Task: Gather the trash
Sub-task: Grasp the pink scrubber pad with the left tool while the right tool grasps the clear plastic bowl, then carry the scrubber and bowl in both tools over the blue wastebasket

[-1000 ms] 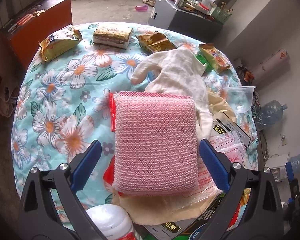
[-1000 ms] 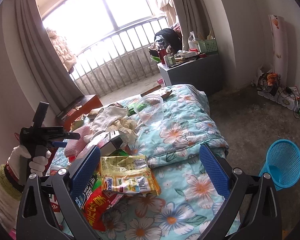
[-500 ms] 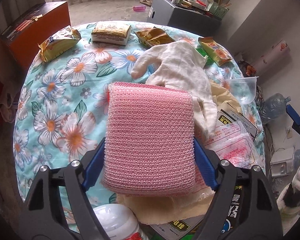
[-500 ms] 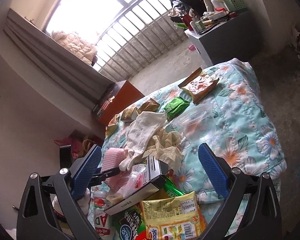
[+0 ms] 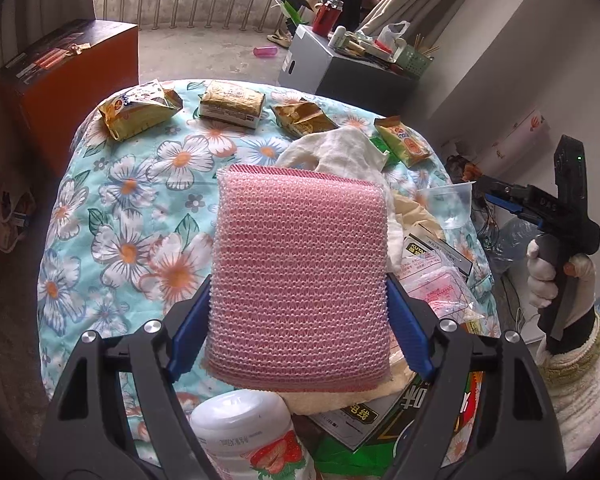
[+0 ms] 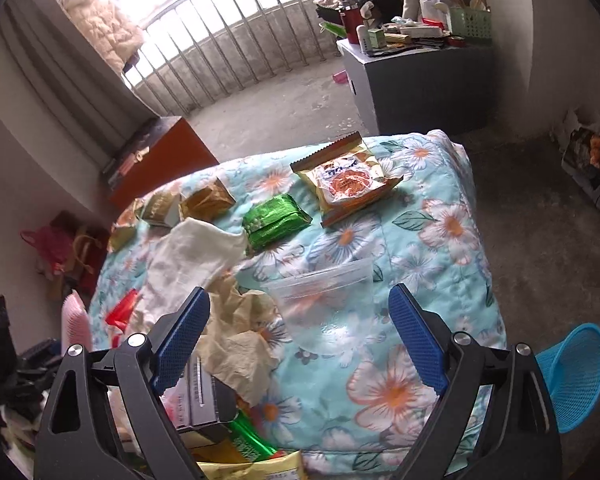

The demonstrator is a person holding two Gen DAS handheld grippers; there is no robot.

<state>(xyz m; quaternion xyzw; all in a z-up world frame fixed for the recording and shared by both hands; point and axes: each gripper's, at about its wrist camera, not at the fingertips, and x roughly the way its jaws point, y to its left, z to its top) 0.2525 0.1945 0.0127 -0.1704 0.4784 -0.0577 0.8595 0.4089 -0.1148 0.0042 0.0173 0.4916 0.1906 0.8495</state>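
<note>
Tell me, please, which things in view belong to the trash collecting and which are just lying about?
Job:
- pink sponge, clamped in the left tool
- clear cup, between the open fingers of the right tool
- green wrapper
- orange wrapper
- crumpled paper
- blue basket, on the floor

Lying about:
- orange box
- grey cabinet
- red flask
- floral cover

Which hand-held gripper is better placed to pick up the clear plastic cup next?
Right. The right hand-held gripper is open, with the clear plastic cup lying between its fingers. The left hand-held gripper is shut on the pink sponge.
</note>
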